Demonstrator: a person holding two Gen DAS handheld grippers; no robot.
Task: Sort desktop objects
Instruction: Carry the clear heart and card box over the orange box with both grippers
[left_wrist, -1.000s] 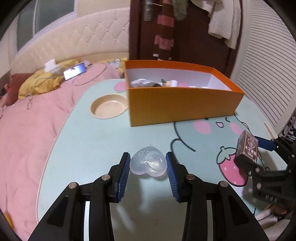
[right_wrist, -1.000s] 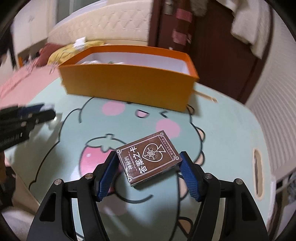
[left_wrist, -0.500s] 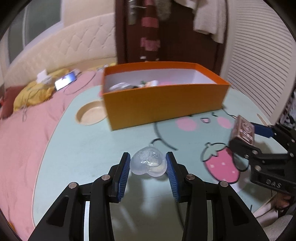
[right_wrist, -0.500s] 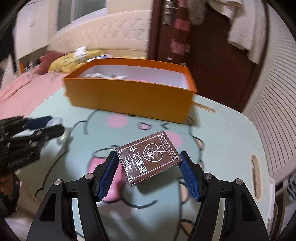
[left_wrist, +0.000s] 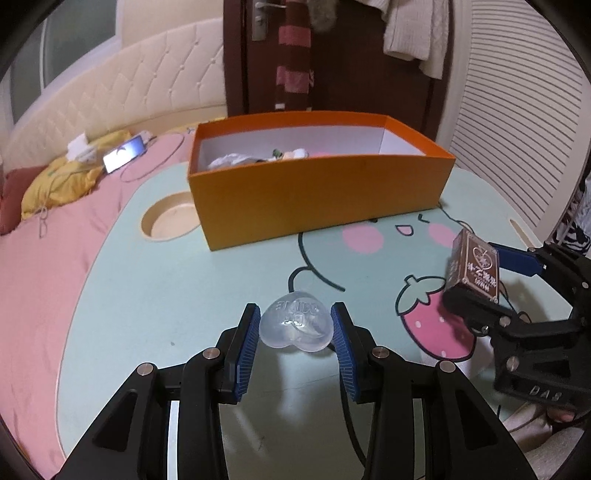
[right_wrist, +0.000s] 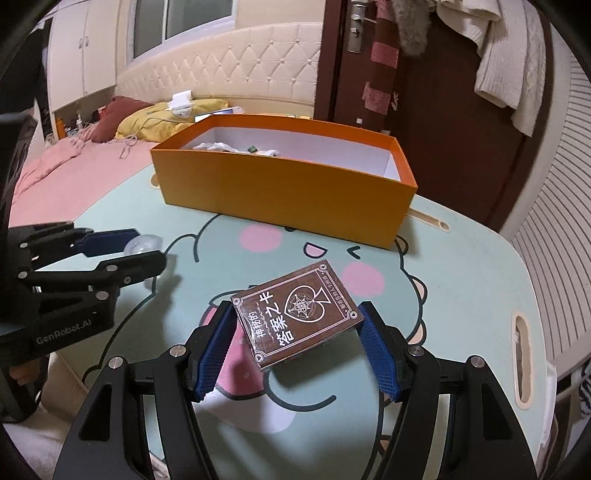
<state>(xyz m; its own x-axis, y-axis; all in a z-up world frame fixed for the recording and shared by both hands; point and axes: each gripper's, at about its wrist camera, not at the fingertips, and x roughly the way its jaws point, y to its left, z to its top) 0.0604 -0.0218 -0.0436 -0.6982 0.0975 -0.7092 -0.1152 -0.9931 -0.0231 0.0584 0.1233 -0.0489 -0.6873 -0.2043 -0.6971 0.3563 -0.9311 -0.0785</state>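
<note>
in the left wrist view the box (left_wrist: 321, 192) sits on the table (left_wrist: 155, 295) at upper centre, small items (left_wrist: 255, 158) inside its left end. a round recess (left_wrist: 170, 221) lies just left of the box. the left gripper (left_wrist: 295, 332), low centre, holds a heart (left_wrist: 295, 325); the right gripper (left_wrist: 476, 280), at right, holds a card deck (left_wrist: 474, 266). a bed (left_wrist: 40, 251) lies left of the table, a phone (left_wrist: 123, 153) on it at upper left.

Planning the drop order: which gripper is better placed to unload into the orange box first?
Probably left: its clear heart-shaped case faces the orange box's long wall head-on, while the right's brown card box sits off toward one end.
</note>
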